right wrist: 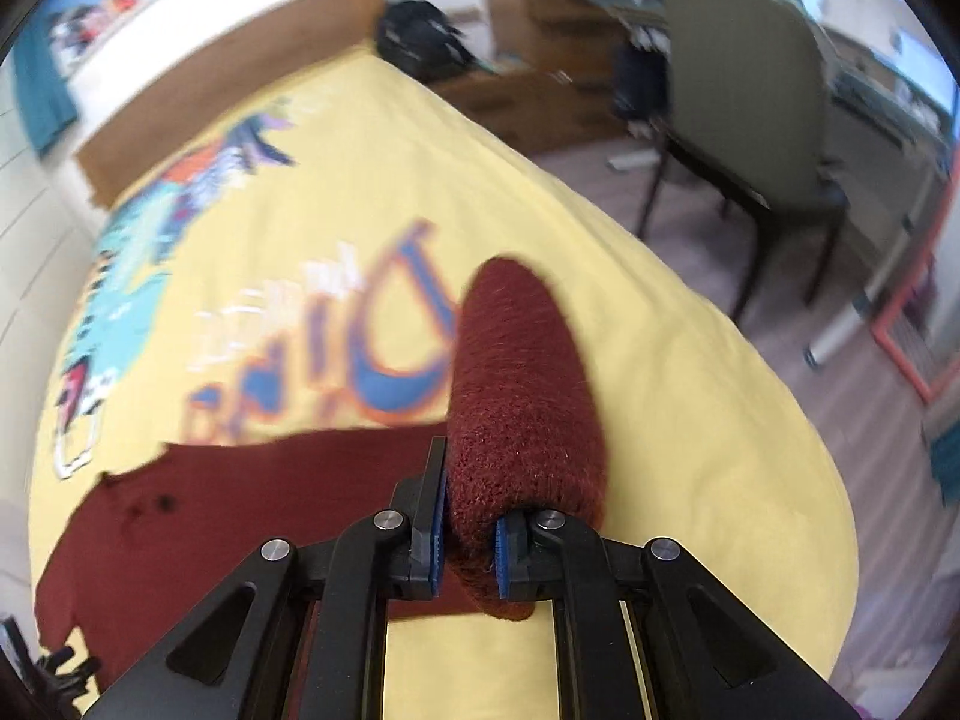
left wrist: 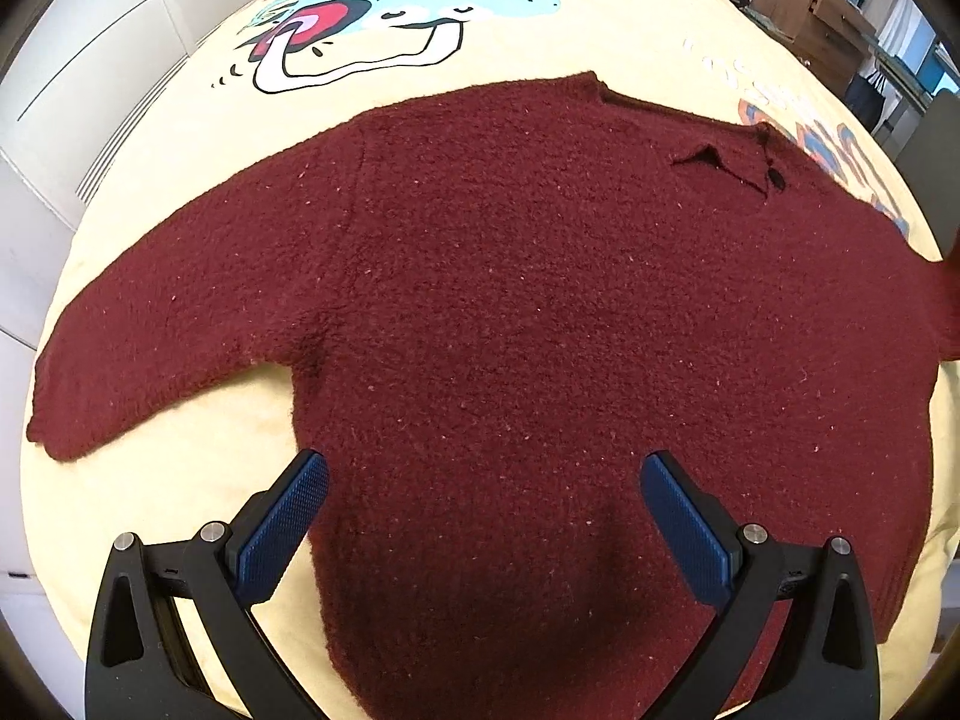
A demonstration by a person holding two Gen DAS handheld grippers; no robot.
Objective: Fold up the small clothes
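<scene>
A dark red knitted sweater (left wrist: 540, 312) lies flat on a yellow printed bedspread (left wrist: 180, 138), collar to the upper right, one sleeve (left wrist: 150, 354) stretched out to the left. My left gripper (left wrist: 483, 480) hovers open over the sweater's lower body, its blue pads (left wrist: 282, 531) wide apart with nothing between them. In the right wrist view my right gripper (right wrist: 471, 531) is shut on the other sleeve (right wrist: 516, 396), which is lifted off the bed and sticks up past the fingers. The sweater's body (right wrist: 240, 516) lies below and to the left.
The bed's yellow cover (right wrist: 690, 420) ends at an edge on the right. Beyond it stand a grey chair (right wrist: 750, 108) on a wooden floor, wooden furniture (right wrist: 540, 18) and a dark bag (right wrist: 420, 42). White cupboard doors (left wrist: 78, 60) run along the bed's left side.
</scene>
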